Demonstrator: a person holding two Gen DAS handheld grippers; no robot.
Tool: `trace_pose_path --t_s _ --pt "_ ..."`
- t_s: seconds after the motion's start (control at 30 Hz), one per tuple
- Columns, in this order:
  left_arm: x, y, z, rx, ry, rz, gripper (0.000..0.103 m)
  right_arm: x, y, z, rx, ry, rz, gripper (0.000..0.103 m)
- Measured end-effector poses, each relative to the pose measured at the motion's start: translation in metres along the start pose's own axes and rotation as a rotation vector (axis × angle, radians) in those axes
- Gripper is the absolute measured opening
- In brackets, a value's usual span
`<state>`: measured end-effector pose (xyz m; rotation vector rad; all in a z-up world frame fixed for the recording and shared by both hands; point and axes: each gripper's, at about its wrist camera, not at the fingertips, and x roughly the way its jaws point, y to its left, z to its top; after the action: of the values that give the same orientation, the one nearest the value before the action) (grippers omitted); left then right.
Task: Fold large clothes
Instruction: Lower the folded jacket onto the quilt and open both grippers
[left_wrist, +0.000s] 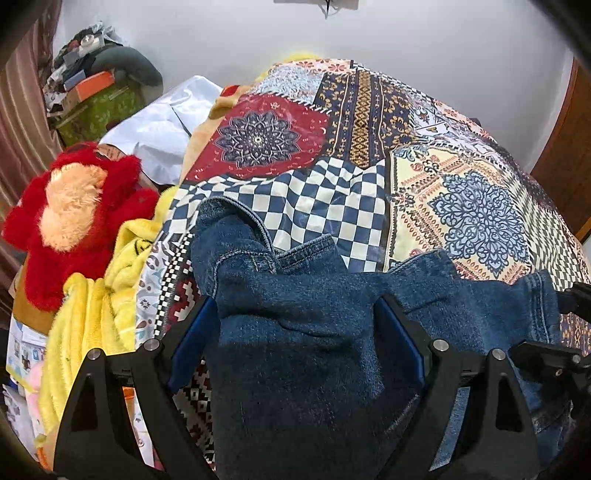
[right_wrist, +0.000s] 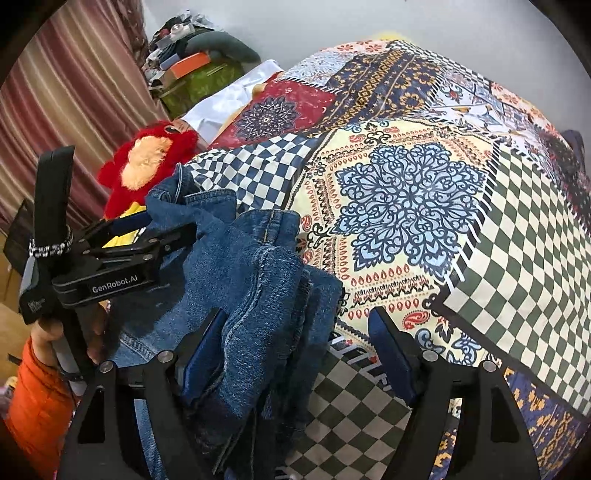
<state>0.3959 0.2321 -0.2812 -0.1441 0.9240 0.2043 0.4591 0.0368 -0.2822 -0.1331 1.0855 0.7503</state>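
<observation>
The jeans (left_wrist: 295, 332) lie bunched on the bedspread (left_wrist: 461, 206) at its near edge, with a plush toy (left_wrist: 70, 214) to their left (boxes (left_wrist: 96, 99) behind it).

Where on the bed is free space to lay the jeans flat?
Free: the patchwork bedspread beyond and right of the jeans, up to the wall. Crowded: the left edge, with the red plush toy, yellow towel and white cloth.
</observation>
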Motion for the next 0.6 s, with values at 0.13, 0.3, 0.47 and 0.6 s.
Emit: trace_pose_path --t_s 0.13,0.3,0.47,0.6 --pt "-0.026 -0.001 0.0 -0.006 -0.017 -0.012 0.087 -0.025 0.009 -0.001 -0.013 -0.037 -0.026 0.076" --pt "-0.097 -0.005 -0.002 0.006 -0.119 -0.041 0.087 -0.087 0.031 -0.007 -0.022 -0.146 0.001 0.076" --pt "-0.199 -0.014 -0.016 0.023 -0.294 -0.07 0.087 -0.178 0.068 -0.024 -0.079 -0.333 0.004 0.076" --pt "-0.274 -0.02 -0.038 0.024 -0.425 -0.087 0.087 -0.246 0.095 -0.046 -0.113 -0.482 0.017 0.076"
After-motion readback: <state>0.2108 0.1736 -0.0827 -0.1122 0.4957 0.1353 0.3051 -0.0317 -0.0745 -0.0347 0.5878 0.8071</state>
